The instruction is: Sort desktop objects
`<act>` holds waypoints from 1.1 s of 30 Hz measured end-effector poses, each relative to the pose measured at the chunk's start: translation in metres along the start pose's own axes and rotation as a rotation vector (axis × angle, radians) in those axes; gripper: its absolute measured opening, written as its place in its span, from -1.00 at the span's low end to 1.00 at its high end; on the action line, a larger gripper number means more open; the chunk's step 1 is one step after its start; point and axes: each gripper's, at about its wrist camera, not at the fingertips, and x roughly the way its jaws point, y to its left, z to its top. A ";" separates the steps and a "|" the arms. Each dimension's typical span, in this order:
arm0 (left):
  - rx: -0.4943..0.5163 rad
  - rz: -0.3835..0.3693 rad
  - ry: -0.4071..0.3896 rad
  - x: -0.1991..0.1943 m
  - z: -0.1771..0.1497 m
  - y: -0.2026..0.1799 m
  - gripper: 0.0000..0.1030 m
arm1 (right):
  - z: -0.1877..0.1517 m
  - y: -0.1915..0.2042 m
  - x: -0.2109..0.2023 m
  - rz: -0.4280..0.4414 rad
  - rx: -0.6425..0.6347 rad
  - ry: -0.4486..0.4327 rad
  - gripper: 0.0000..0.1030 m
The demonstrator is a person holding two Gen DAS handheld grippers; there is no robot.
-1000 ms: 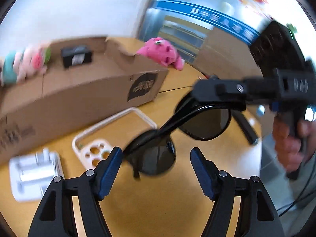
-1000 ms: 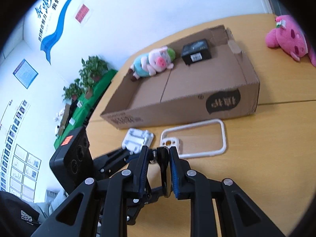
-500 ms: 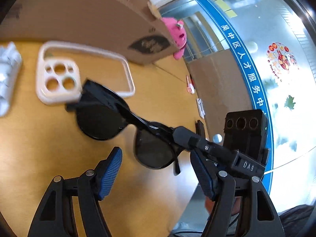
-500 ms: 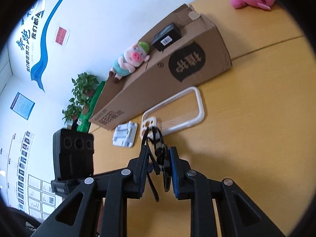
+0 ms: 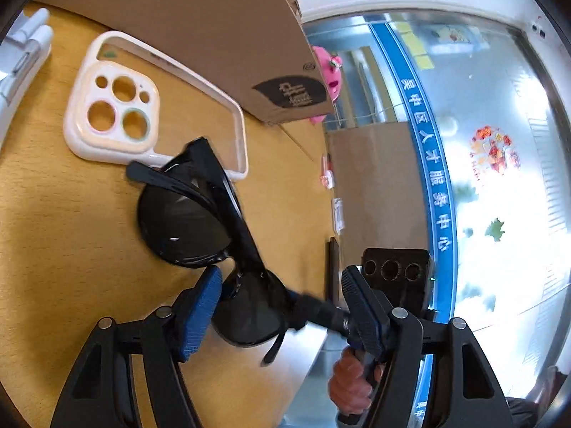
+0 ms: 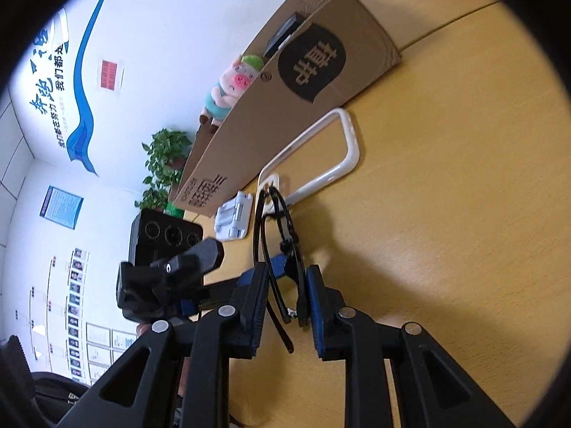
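Observation:
Black sunglasses [image 5: 182,228], folded, lie low over the wooden table [image 5: 53,249] with one end on the white phone case [image 5: 110,107]. In the right wrist view my right gripper [image 6: 285,292] is shut on the sunglasses [image 6: 282,235] at their near end. My left gripper [image 5: 282,303] straddles the near lens. Its jaws are closing, and only the left pad [image 5: 203,303] is close to the rim. The other gripper's finger comes in from the right between my left fingers. A hand shows below it.
An open cardboard box [image 5: 200,35] lies behind the phone case [image 6: 342,157], holding a pig plush [image 6: 232,85] and a small black box [image 6: 282,37]. A white folding stand [image 6: 233,219] sits left of the case. A pink plush [image 5: 330,75] lies beyond the box corner.
Both grippers sank towards the table and rolled. The sunglasses came down beside the phone case, and the left gripper's jaws now flank the near lens and stand a little narrower.

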 end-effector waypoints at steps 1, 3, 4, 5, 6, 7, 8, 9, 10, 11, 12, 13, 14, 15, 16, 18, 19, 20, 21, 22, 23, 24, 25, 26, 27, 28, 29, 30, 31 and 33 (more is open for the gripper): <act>0.018 0.031 -0.001 0.001 0.000 -0.002 0.21 | -0.002 0.001 0.000 -0.006 -0.014 0.013 -0.59; 0.044 0.081 0.006 0.003 0.000 -0.003 -0.48 | -0.005 0.004 0.004 0.007 -0.030 0.043 -0.58; 0.049 0.091 0.010 0.003 0.001 -0.002 -0.66 | -0.006 0.007 0.006 0.009 -0.036 0.058 -0.58; 0.049 0.075 0.015 0.003 0.001 -0.004 -0.86 | -0.007 0.008 0.007 0.007 -0.044 0.068 -0.55; 0.057 0.074 0.016 0.002 0.000 -0.007 -0.86 | -0.008 0.009 0.009 0.001 -0.049 0.077 -0.53; 0.095 0.119 0.003 0.000 -0.002 -0.014 -0.86 | -0.009 0.011 0.011 -0.009 -0.054 0.086 -0.52; 0.125 0.153 -0.003 -0.001 -0.003 -0.021 -0.87 | -0.009 0.013 0.014 -0.025 -0.066 0.094 -0.52; 0.150 0.182 -0.003 -0.001 -0.004 -0.027 -0.87 | -0.009 0.016 0.017 -0.041 -0.080 0.103 -0.52; 0.165 0.199 -0.002 -0.003 -0.005 -0.031 -0.87 | -0.010 0.020 0.019 -0.058 -0.095 0.110 -0.49; 0.178 0.216 -0.006 -0.004 -0.005 -0.033 -0.87 | -0.010 0.024 0.021 -0.070 -0.110 0.114 -0.48; 0.190 0.235 -0.014 -0.006 -0.005 -0.036 -0.87 | -0.009 0.028 0.022 -0.081 -0.124 0.116 -0.48; 0.198 0.249 -0.021 -0.008 -0.005 -0.038 -0.87 | -0.009 0.032 0.023 -0.097 -0.138 0.116 -0.48; 0.205 0.262 -0.031 -0.011 -0.004 -0.042 -0.87 | -0.010 0.037 0.024 -0.121 -0.164 0.117 -0.47; 0.209 0.272 -0.038 -0.013 -0.003 -0.043 -0.87 | -0.010 0.042 0.025 -0.142 -0.182 0.118 -0.47; 0.217 0.284 -0.049 -0.018 -0.002 -0.044 -0.87 | -0.009 0.049 0.026 -0.157 -0.199 0.119 -0.47; 0.236 0.296 -0.070 -0.026 0.000 -0.049 -0.87 | -0.007 0.057 0.027 -0.152 -0.212 0.119 -0.44; 0.248 0.303 -0.080 -0.030 0.001 -0.053 -0.87 | -0.006 0.061 0.026 -0.140 -0.215 0.116 -0.43; 0.264 0.318 -0.091 -0.033 0.002 -0.057 -0.87 | -0.004 0.064 0.025 -0.126 -0.214 0.109 -0.41; 0.275 0.331 -0.101 -0.037 0.003 -0.060 -0.87 | -0.002 0.067 0.023 -0.114 -0.210 0.102 -0.38; 0.282 0.337 -0.108 -0.040 0.004 -0.063 -0.87 | 0.000 0.069 0.022 -0.099 -0.205 0.094 -0.32; 0.285 0.338 -0.112 -0.042 0.006 -0.065 -0.87 | 0.003 0.071 0.021 -0.082 -0.194 0.083 -0.16; 0.291 0.341 -0.118 -0.045 0.008 -0.068 -0.87 | 0.006 0.073 0.020 -0.066 -0.188 0.074 -0.05; 0.302 0.353 -0.134 -0.049 0.009 -0.069 -0.87 | 0.009 0.076 0.021 -0.055 -0.190 0.069 -0.05; 0.310 0.371 -0.150 -0.053 0.011 -0.071 -0.88 | 0.012 0.080 0.023 -0.051 -0.202 0.071 -0.05; 0.312 0.382 -0.165 -0.057 0.014 -0.072 -0.88 | 0.014 0.084 0.025 -0.050 -0.209 0.066 -0.05; 0.306 0.385 -0.178 -0.061 0.017 -0.072 -0.88 | 0.017 0.088 0.030 -0.040 -0.211 0.060 -0.05; 0.303 0.387 -0.185 -0.064 0.020 -0.072 -0.89 | 0.021 0.090 0.033 -0.019 -0.201 0.058 -0.07; 0.302 0.390 -0.189 -0.068 0.023 -0.071 -0.89 | 0.024 0.090 0.035 0.000 -0.192 0.061 -0.13; 0.302 0.397 -0.197 -0.071 0.025 -0.072 -0.91 | 0.027 0.092 0.040 0.013 -0.188 0.065 -0.17; 0.310 0.415 -0.211 -0.079 0.029 -0.071 -0.92 | 0.032 0.095 0.049 0.022 -0.203 0.078 -0.33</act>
